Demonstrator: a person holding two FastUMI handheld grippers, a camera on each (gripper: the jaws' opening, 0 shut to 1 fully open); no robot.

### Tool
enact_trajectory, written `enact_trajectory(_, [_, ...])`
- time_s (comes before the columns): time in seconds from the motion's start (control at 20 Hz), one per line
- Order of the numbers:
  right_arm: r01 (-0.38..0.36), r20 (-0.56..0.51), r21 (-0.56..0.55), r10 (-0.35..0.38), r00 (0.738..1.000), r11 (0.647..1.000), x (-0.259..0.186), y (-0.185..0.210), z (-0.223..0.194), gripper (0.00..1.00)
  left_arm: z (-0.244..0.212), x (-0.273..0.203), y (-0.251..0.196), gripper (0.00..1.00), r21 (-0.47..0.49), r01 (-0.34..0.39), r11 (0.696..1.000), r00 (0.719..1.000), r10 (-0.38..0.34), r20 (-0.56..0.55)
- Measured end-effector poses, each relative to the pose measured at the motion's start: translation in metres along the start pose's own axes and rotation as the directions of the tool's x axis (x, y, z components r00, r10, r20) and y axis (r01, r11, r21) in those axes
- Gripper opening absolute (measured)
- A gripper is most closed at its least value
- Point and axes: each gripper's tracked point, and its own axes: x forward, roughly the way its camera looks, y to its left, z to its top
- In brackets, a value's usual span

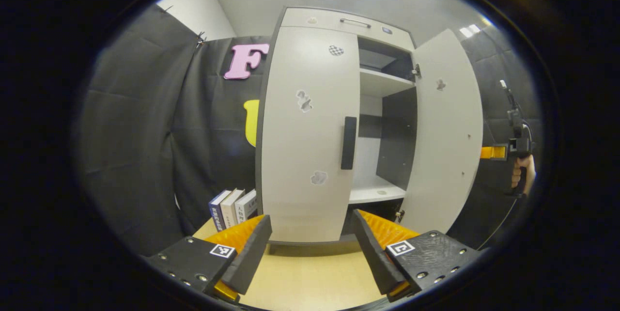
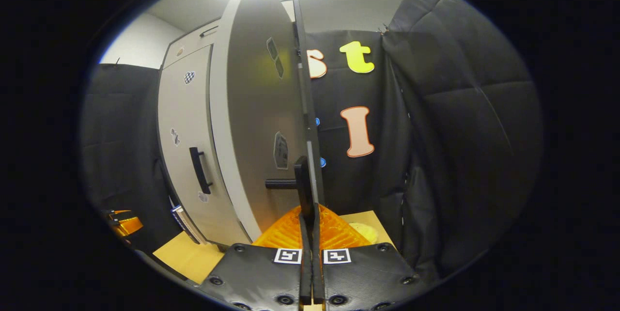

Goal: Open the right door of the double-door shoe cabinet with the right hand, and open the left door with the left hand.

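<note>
The left tool hangs with its fingers spread wide, holding nothing, low in front of the shoe cabinet and above the pale wooden desk. The left door ahead of it is shut flat, a smooth light-grey panel with a dark vertical bar handle near its inner edge and a few small stickers on it.

The right tool has its fingers pressed together; the right door's handle, a dark bar standing off on a short post, sits just at their tips, but I cannot tell whether they pinch it. The right door stands swung wide, its plain inner face with small holes turned outward. In the left gripper view the right tool shows beyond that door's edge, held by a hand.

Inside, white shelves sit against dark-grey walls. Three upright books stand on the desk just left of the cabinet.
</note>
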Motion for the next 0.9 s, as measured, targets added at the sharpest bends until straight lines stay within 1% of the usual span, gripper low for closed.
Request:
enact_trajectory(0.05, [0.024, 0.001, 0.001, -0.024, 1.000, 1.000, 0.001, -0.010, 0.001, 0.06, 0.001, 0.000, 0.000, 0.97, 0.004, -0.002, 1.000, 1.000, 0.002, 0.001])
enact_trajectory(0.1, [0.025, 0.002, 0.006, -0.025, 1.000, 1.000, 0.000, -0.016, 0.002, 0.02, 0.001, 0.000, 0.001, 0.97, 0.010, -0.003, 1.000, 1.000, 0.003, 0.000])
enact_trajectory(0.15, [0.001, -0.007, 0.038, -0.001, 1.000, 0.999, 0.000, -0.012, 0.002, 0.02, 0.001, 0.000, 0.001, 0.97, 0.017, -0.003, 1.000, 1.000, 0.003, 0.000])
enact_trajectory(0.25, [0.003, 0.004, 0.090, -0.003, 1.000, 0.996, 0.001, -0.011, 0.002, 0.02, 0.002, 0.000, 0.000, 0.97, 0.020, 0.002, 1.000, 1.000, -0.002, -0.002])
enact_trajectory(0.3, [0.006, 0.007, 0.099, -0.007, 1.000, 0.995, -0.001, -0.012, 0.002, 0.00, 0.001, 0.001, 0.000, 0.99, 0.015, 0.007, 1.000, 1.000, -0.007, -0.007])
enact_trajectory(0.35, [0.017, 0.010, 0.104, -0.018, 1.000, 0.994, -0.003, -0.011, 0.001, 0.02, -0.001, 0.001, 0.000, 0.99, 0.008, 0.014, 1.000, 1.000, -0.014, -0.013])
enact_trajectory(0.45, [0.039, 0.009, 0.083, -0.040, 0.999, 0.996, -0.011, -0.011, -0.003, 0.02, -0.002, 0.002, 0.000, 0.97, -0.001, 0.024, 1.000, 1.000, -0.024, -0.019])
enact_trajectory(0.55, [0.055, 0.002, 0.059, -0.055, 0.998, 0.997, -0.020, -0.012, -0.006, 0.02, -0.001, 0.003, 0.000, 0.98, 0.002, 0.033, 0.999, 0.999, -0.033, -0.024])
enact_trajectory(0.65, [0.048, -0.015, 0.084, -0.047, 0.999, 0.995, -0.032, -0.010, -0.008, 0.02, 0.001, 0.003, -0.001, 0.99, 0.012, 0.040, 0.999, 0.999, -0.040, -0.021])
enact_trajectory(0.7, [0.054, -0.020, 0.108, -0.052, 0.998, 0.993, -0.039, -0.013, -0.008, 0.02, 0.003, 0.005, -0.001, 0.97, 0.016, 0.044, 0.999, 0.999, -0.044, -0.020])
enact_trajectory(0.8, [0.092, -0.023, 0.141, -0.090, 0.996, 0.986, -0.054, -0.027, -0.007, 0.00, 0.012, 0.016, 0.002, 0.98, 0.020, 0.059, 0.998, 0.998, -0.059, -0.009])
enact_trajectory(0.85, [0.118, -0.023, 0.150, -0.116, 0.993, 0.982, -0.062, -0.035, -0.007, 0.02, 0.018, 0.028, 0.001, 0.97, 0.022, 0.070, 0.997, 0.998, -0.070, 0.003])
enact_trajectory(0.9, [0.148, -0.025, 0.156, -0.146, 0.989, 0.977, -0.070, -0.045, -0.005, 0.02, 0.024, 0.037, -0.001, 0.98, 0.024, 0.082, 0.996, 0.996, -0.082, 0.015])
